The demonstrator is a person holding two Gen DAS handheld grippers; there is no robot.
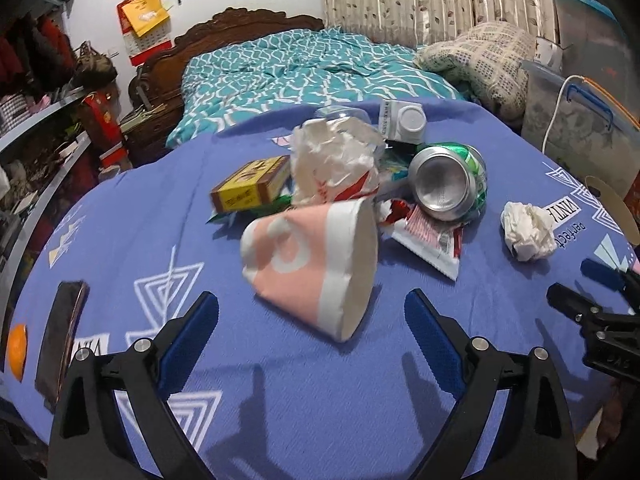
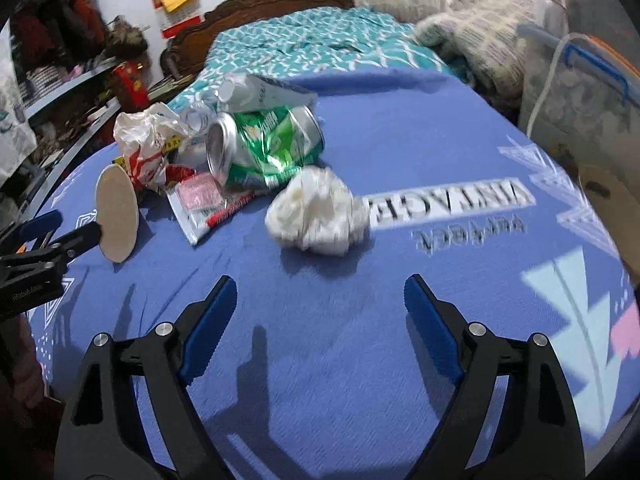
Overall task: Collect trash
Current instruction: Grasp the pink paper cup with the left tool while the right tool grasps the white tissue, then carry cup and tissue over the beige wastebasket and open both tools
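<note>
The left gripper [image 1: 312, 312] hangs spread wide and empty just short of a pink-and-white paper cup [image 1: 316, 264] lying on its side on the blue bench [image 1: 280, 400], while the right gripper [image 2: 316, 300], equally wide and empty, faces a crumpled tissue ball [image 2: 318, 212] near its fingertips. Beyond them lies the pile: a crushed green can [image 2: 264, 148] resting on a torn wrapper [image 2: 200, 208], a yellow box [image 1: 250, 190], crumpled white paper [image 1: 336, 164] (possibly a bag; blurred), and farthest a small white carton [image 1: 402, 120].

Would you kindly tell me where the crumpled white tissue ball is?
In the right wrist view, the crumpled white tissue ball lies centrally on the blue cloth, beside the crushed green can.
</note>
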